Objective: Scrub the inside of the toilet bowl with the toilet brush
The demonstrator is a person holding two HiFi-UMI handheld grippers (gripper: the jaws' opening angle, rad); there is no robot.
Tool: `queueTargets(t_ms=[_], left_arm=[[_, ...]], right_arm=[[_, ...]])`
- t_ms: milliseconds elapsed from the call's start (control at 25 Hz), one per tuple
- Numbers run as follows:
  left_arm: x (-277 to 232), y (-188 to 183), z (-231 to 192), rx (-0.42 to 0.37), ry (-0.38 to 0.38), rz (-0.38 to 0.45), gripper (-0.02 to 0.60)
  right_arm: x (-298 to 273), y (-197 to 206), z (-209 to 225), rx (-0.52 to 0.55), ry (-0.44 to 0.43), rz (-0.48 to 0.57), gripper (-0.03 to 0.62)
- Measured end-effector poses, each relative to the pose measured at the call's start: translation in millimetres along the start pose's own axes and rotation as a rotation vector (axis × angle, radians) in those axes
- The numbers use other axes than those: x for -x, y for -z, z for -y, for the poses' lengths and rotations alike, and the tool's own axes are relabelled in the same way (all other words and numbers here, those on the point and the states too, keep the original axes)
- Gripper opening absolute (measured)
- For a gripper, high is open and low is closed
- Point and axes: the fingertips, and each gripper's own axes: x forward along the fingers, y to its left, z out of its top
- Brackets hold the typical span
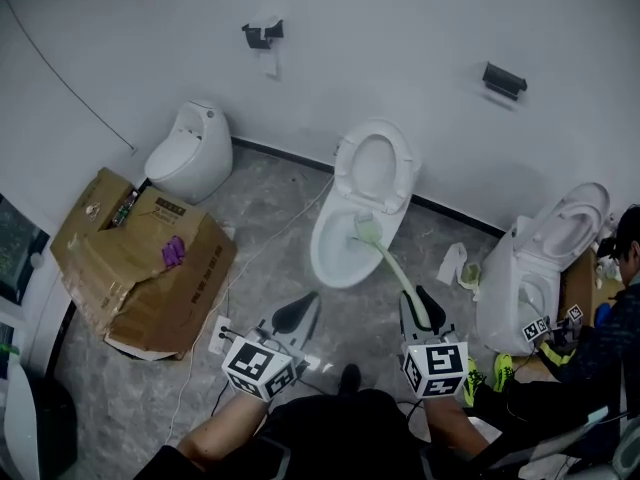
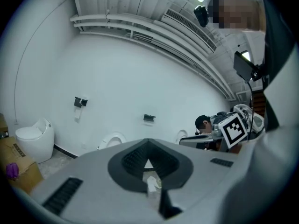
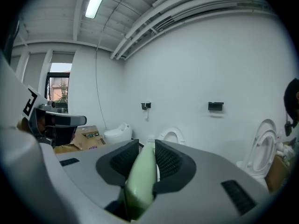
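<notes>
The toilet brush (image 1: pixel 394 267) has its bristle head down inside the toilet bowl (image 1: pixel 324 256) of the middle toilet. Its pale green handle slants back out over the front rim. The right hand-held gripper (image 1: pixel 418 306) is clamped on the near end of that handle. In the right gripper view the ribbed pads press on both sides of the green shaft, which runs forward between them. That gripper points forward and slightly left toward the bowl, with its marker cube nearest the person.

The left hand-held gripper (image 1: pixel 299 311) hovers over the floor just in front of the bowl, well apart from the brush. It is angled up and to the right, and its jaws are together with nothing between them. Both bare forearms enter from the bottom edge, on either side of dark clothing.

The raised seat and lid (image 1: pixel 401 164) lean toward the white wall. To the left stand a small rounded toilet (image 1: pixel 189 154) and a battered cardboard box (image 1: pixel 130 268). A purple object (image 1: pixel 173 252) lies on the box, too small to identify. To the right is another toilet (image 1: pixel 520 288) with its lid up. Crumpled paper (image 1: pixel 452 263) lies on the grey floor (image 1: pixel 270 208) between the two toilets.

A second person (image 1: pixel 615 318) at the right edge is cut off by the frame. The brush head is partly hidden by the bowl's rim.
</notes>
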Motion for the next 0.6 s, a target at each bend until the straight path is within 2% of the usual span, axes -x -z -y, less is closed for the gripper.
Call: queueTargets(t_ms=[240,600], left_arm=[[-35,-6,-3,-0.01,-0.025,-0.006,0.009],[-79,-4,-36,0.005,-0.041,-0.025,0.009]], right_arm=[[-22,-2,28,0.0,-0.03,-0.002,0.115],[-75,-2,46,-0.001,-0.044,-0.027,0.115]])
